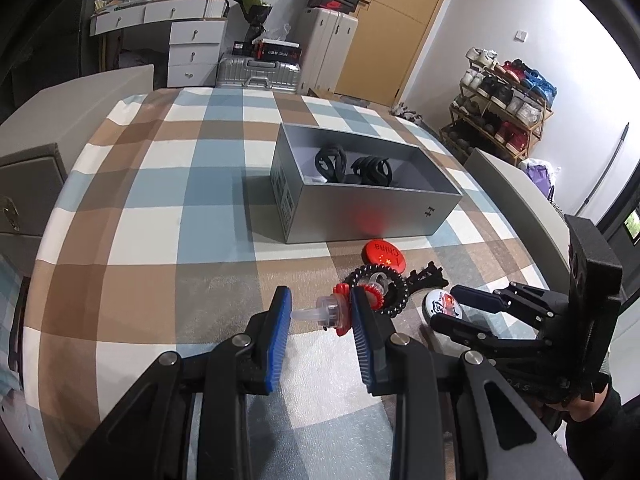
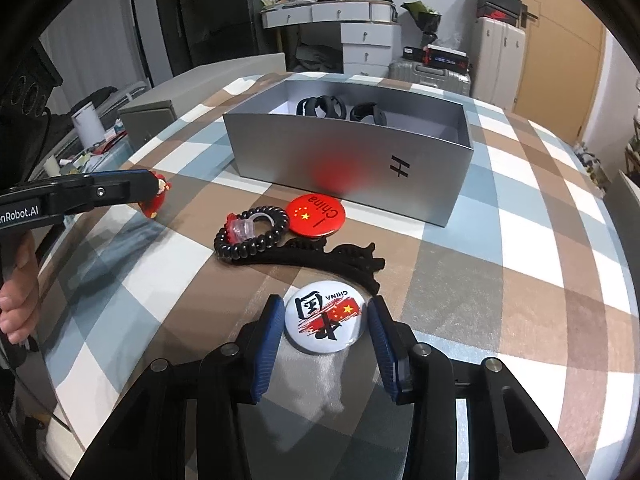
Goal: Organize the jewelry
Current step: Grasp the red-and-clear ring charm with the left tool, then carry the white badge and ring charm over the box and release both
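Fingers of the left gripper (image 1: 320, 316) are clenched on a small clear-and-red ring-like trinket (image 1: 334, 314), lifted off the checked tablecloth (image 1: 160, 208), probably for carrying to the open silver box (image 1: 360, 216). The right gripper (image 2: 326, 322) straddles a white round badge (image 2: 325, 318) lying flat near that box; its blue pads (image 2: 269, 344) flank the rim closely, though whether they press it I cannot tell. The badge shows a black character, a red flag and "CHINA". Between badge and box lie a black coil hair tie (image 2: 250, 236), a black claw clip (image 2: 340, 260) and a red "China" badge (image 2: 316, 214). Inside the box sit two black hair clips (image 1: 352, 166).
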{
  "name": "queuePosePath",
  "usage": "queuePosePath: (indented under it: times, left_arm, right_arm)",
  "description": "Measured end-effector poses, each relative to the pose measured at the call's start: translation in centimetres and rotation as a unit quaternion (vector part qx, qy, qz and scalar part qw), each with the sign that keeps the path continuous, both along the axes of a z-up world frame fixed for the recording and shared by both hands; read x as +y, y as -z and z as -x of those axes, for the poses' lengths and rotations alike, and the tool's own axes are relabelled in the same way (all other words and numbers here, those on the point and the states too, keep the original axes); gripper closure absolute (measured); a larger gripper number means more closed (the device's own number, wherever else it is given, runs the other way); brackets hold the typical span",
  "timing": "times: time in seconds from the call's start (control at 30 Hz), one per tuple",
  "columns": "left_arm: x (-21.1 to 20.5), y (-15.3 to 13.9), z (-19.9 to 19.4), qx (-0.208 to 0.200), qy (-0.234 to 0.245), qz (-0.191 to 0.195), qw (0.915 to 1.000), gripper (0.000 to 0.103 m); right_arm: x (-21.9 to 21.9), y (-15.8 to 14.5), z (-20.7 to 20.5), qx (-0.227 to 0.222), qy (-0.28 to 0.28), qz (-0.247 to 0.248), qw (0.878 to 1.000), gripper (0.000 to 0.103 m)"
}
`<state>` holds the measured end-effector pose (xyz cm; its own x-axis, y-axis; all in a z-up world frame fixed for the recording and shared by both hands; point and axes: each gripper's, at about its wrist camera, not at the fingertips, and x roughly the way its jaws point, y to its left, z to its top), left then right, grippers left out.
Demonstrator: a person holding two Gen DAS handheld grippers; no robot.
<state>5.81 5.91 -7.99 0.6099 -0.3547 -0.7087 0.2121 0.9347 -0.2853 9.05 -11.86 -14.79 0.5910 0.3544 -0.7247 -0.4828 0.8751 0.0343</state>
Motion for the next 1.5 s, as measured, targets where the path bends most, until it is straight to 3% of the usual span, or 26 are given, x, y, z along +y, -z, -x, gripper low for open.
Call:
queuePosePath:
  times: [0.43, 0.8, 1.5]
  left_arm:
    - [-1.0, -2.6, -1.4, -0.032, 0.008, -0.003, 0.9994, 0.079]
    - [-3.1, -4.4, -5.2, -0.050, 0.032, -0.012, 0.9981, 0.079]
    - [-6.5, -3.0, -10.5, -0.018, 0.073, -0.021, 0.9970, 0.079]
  right_arm:
    - [-1.3, -5.5, 1.5, -0.064, -0.028, -0.092, 0.993, 0.061]
    - [-2.6, -9.9, -3.1, -0.088, -0.027, -0.153, 0.984, 0.061]
    - [-3.4, -8.9, -10.5, -0.059, -0.010, -0.173, 0.983, 0.061]
